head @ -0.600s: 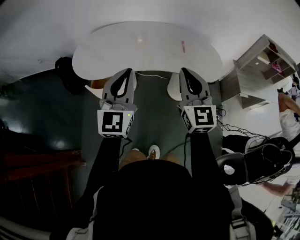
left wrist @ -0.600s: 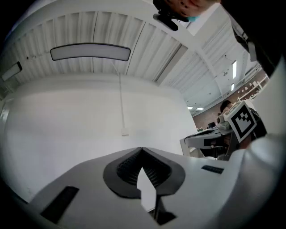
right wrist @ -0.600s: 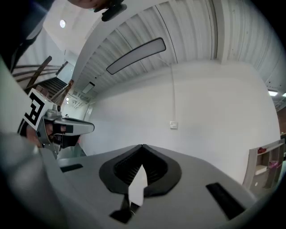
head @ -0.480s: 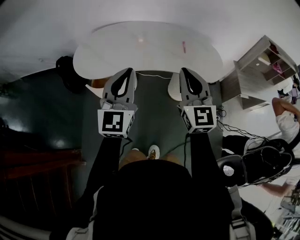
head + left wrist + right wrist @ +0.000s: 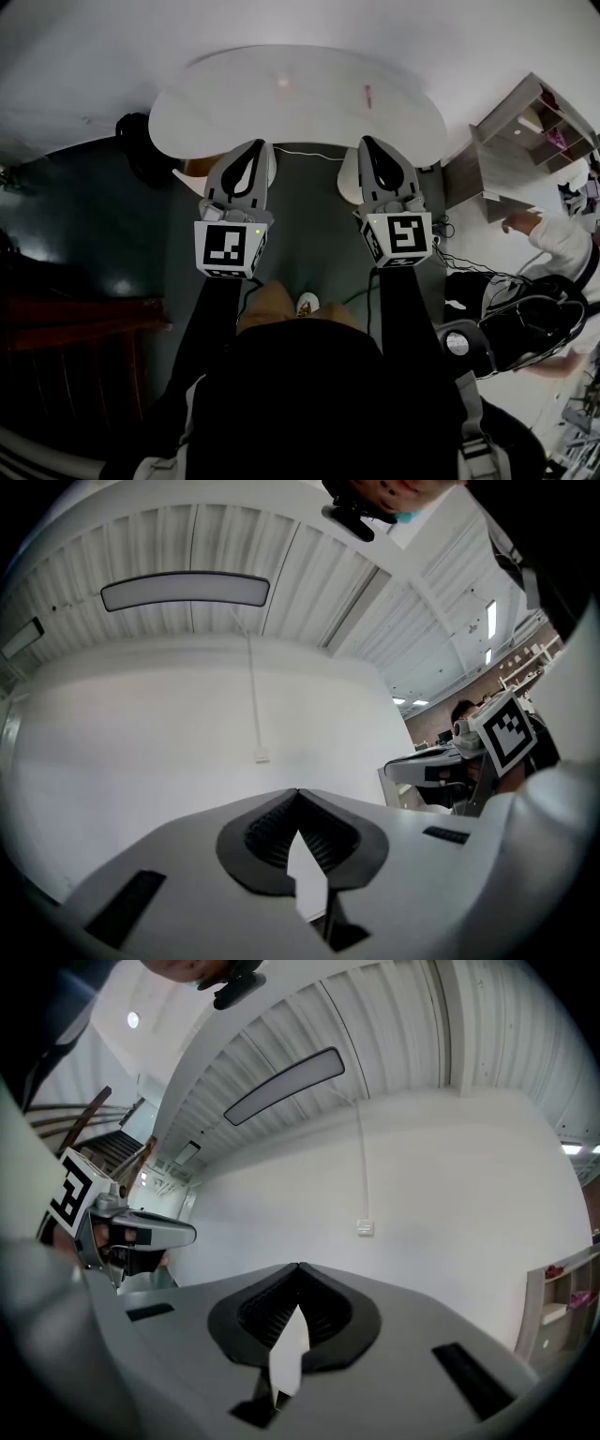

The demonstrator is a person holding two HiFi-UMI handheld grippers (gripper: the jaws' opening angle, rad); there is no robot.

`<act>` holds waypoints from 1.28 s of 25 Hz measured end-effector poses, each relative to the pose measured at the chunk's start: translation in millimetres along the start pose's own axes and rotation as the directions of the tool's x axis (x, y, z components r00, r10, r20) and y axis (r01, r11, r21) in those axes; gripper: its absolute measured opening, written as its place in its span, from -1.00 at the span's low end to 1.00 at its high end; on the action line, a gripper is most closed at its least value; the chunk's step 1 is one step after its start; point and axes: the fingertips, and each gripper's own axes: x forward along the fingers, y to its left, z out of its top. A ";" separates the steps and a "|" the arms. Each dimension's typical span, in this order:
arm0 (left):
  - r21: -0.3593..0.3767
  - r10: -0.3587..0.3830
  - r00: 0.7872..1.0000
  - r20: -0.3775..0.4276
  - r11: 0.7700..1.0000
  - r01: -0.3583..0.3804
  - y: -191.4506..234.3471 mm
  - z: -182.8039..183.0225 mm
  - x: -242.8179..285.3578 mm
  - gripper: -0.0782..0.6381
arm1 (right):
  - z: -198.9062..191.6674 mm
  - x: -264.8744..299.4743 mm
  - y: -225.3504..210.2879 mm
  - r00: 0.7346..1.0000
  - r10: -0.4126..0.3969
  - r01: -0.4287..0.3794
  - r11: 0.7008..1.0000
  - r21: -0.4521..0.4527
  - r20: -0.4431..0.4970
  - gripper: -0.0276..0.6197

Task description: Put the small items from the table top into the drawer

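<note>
The white table at upper centre is not yet reached; left tool and right tool have been kept unmoved, closed and empty.

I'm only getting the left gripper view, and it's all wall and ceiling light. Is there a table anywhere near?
Observer: Yes. The head view shows a white oval table straight ahead.
Operator: Anything on it to pick up?
Observer: A small pink item lies right of the middle, too small to name.
Operator: Is the other gripper carrying something?
Observer: No. In its own view the right gripper is shut, with nothing between its jaws.
</note>
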 end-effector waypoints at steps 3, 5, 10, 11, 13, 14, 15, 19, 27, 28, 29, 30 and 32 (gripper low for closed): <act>0.009 0.010 1.000 0.008 1.000 -0.010 4.3 0.7 4.2 -0.75 | -1.3 5.0 -5.8 1.000 -0.004 0.004 1.000 0.005 0.005 -0.84; 0.011 0.018 1.000 0.012 1.000 -0.018 9.9 0.1 7.8 -0.75 | -3.4 10.8 -7.8 1.000 -0.004 0.004 1.000 0.006 0.007 -0.83; -0.029 0.003 1.000 0.021 1.000 -0.003 17.9 -7.7 26.8 -0.75 | -9.0 27.6 -16.8 1.000 -0.012 0.012 1.000 -0.008 0.005 -0.83; -0.031 -0.001 1.000 0.026 1.000 0.002 19.2 -8.3 32.7 -0.75 | -9.7 32.8 -20.2 1.000 -0.014 0.014 1.000 -0.009 0.006 -0.83; -0.032 -0.013 0.999 0.035 0.999 0.014 23.6 -10.3 45.1 -0.74 | -11.2 44.7 -24.8 1.000 -0.018 0.018 1.000 -0.013 0.009 -0.83; -0.032 -0.020 0.999 0.037 0.999 0.021 26.4 -12.0 50.7 -0.75 | -12.3 50.7 -25.6 1.000 -0.019 0.019 1.000 -0.018 0.009 -0.84; -0.033 -0.028 0.999 0.038 0.999 0.029 29.4 -13.9 56.1 -0.74 | -13.5 56.9 -26.1 1.000 -0.020 0.020 1.000 -0.023 0.009 -0.84; -0.028 -0.051 0.998 0.045 0.998 0.052 42.6 -20.4 82.8 -0.75 | -18.6 85.1 -35.2 0.999 -0.035 0.036 0.999 -0.026 0.010 -0.84; -0.020 -0.106 0.993 0.047 0.994 0.107 76.6 -42.2 141.9 -0.75 | -35.9 148.4 -54.1 0.996 -0.086 0.086 0.996 -0.036 -0.005 -0.83; -0.019 -0.115 0.993 0.042 0.993 0.116 80.7 -46.5 149.5 -0.75 | -37.7 155.2 -56.2 0.996 -0.093 0.093 0.995 -0.038 -0.008 -0.83; -0.018 -0.123 0.992 0.038 0.992 0.124 84.8 -50.4 156.9 -0.75 | -39.3 161.4 -58.2 0.995 -0.100 0.099 0.994 -0.039 -0.013 -0.83; -0.021 -0.134 0.990 0.038 0.991 0.135 88.1 -52.7 164.4 -0.75 | -40.7 167.6 -59.9 0.994 -0.105 0.105 0.994 -0.041 -0.018 -0.83; -0.034 -0.154 0.987 0.044 0.987 0.156 93.6 -55.1 178.9 -0.74 | -42.0 180.4 -63.6 0.993 -0.113 0.112 0.993 -0.047 -0.026 -0.83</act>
